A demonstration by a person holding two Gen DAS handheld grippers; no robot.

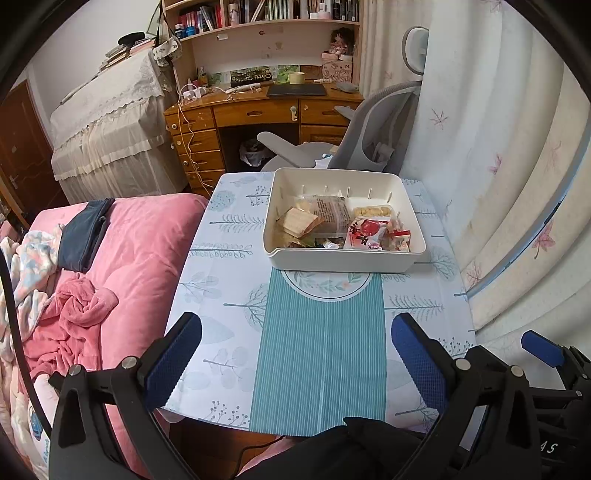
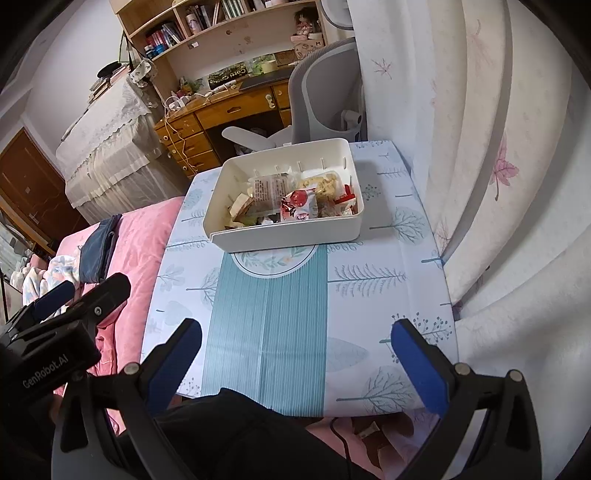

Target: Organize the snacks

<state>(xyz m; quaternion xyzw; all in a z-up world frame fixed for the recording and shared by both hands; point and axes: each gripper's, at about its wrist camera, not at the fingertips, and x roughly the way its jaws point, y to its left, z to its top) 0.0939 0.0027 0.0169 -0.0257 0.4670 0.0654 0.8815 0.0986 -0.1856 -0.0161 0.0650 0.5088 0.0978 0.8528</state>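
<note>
i am holding the left hand-held gripper (image 1: 295, 347) low over the near edge of the tabletop (image 1: 221, 266), fingers spread wide and pinching nothing; i judge it is waiting back here because nothing loose is lying on the cloth to pick up. to its left the pink bed (image 1: 140, 251) is butting against the tabletop, with a dark folded garment (image 1: 83, 236) and a crumpled pink blanket (image 1: 74, 314) lying on it.

the teal striped mat (image 1: 321, 362) is running down the middle of the tree-print cloth, and the white bin (image 1: 343, 258) is sitting at its far end, well apart from both grippers. the snacks (image 1: 332, 225) are all lying inside it in 1 loose heap: a clear printed packet (image 1: 328, 214), a red and white packet (image 1: 365, 232) toward the right, a tray of pale biscuits (image 1: 371, 211) behind it. i judge the gathering is largely done.

the right hand-held gripper (image 2: 295, 350) is hovering just beside the left one, also gaping and empty. beyond the bin a grey chair (image 2: 325, 85) is standing at a wooden desk (image 2: 221, 110) under bookshelves (image 2: 207, 26), and a pale curtain (image 2: 480, 147) with pink leaves is hanging along the right edge of the tabletop.
</note>
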